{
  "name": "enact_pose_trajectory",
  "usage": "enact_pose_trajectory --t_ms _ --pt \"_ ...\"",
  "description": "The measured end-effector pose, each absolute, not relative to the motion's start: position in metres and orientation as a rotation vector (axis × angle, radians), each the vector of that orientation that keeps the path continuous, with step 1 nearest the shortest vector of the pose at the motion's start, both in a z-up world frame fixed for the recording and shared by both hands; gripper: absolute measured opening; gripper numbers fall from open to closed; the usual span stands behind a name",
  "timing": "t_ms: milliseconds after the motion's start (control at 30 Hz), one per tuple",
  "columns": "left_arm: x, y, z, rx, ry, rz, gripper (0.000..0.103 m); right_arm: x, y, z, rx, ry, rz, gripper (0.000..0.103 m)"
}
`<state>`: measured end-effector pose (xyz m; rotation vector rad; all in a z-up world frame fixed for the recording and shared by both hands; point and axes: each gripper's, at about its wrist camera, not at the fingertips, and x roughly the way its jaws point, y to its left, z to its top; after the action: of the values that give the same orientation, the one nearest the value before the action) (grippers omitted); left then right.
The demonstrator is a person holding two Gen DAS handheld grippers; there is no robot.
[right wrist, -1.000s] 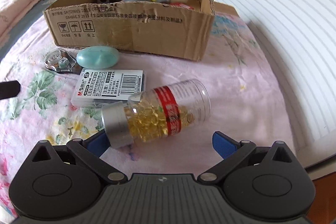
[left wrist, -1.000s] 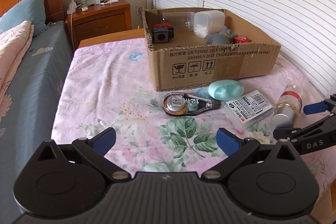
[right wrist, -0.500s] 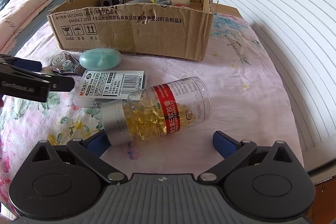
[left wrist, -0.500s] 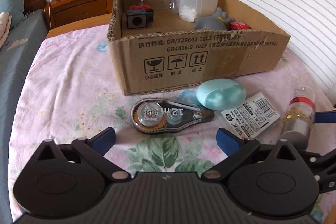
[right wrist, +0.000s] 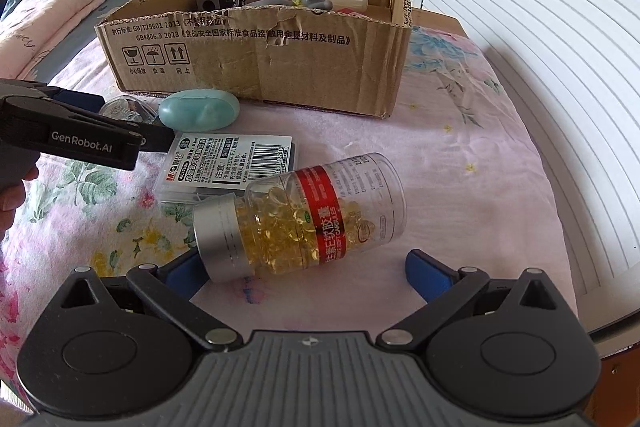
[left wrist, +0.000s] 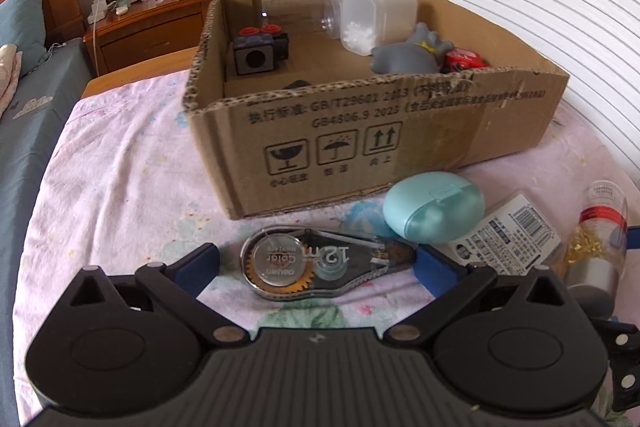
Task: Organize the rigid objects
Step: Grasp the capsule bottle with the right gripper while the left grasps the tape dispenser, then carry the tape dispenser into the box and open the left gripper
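left wrist view: left gripper (left wrist: 316,259) spread wide, its pads either side of the correction tape (left wrist: 316,267), likely lined up to pinch it
tape look: clear flat shell, orange gear inside, lying flat just in front of the cardboard box (left wrist: 360,143)
right wrist view: right gripper (right wrist: 306,267) apart, straddling the capsule bottle (right wrist: 300,219), nothing clamped
bottle look: clear, silver cap, red band, on its side on the floral cloth (right wrist: 460,167)

We look low and close along the left gripper (left wrist: 316,261), cardboard box (left wrist: 400,131) filling mid frame, we look from further right over the right gripper (right wrist: 306,269), box upper centre, both views sharing box, teal case (left wrist: 434,209), pill bottle (right wrist: 304,215).
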<state>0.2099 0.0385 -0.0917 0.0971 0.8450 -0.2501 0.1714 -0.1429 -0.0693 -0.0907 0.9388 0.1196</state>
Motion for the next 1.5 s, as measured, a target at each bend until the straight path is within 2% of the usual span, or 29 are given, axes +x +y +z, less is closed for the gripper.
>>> enact_pose_trajectory --t_ms 567,667,767,1500 --pt "0.217 0.042 -0.092 0.124 0.836 -0.309 0.102 0.166 -0.145 -0.072 -0.093 0.89 0.132 0.103" --pt "0.215 0.045 -0.092 0.129 0.832 -0.326 0.099 0.165 -0.145 -0.072 -0.094 0.885 0.136 0.103" --pt "0.212 0.046 -0.09 0.131 0.82 -0.337 0.09 0.165 -0.146 -0.072 -0.097 0.88 0.143 0.103" --pt "0.178 0.063 -0.088 0.098 0.838 -0.283 0.09 0.185 -0.151 -0.073 -0.18 0.874 0.322 0.103"
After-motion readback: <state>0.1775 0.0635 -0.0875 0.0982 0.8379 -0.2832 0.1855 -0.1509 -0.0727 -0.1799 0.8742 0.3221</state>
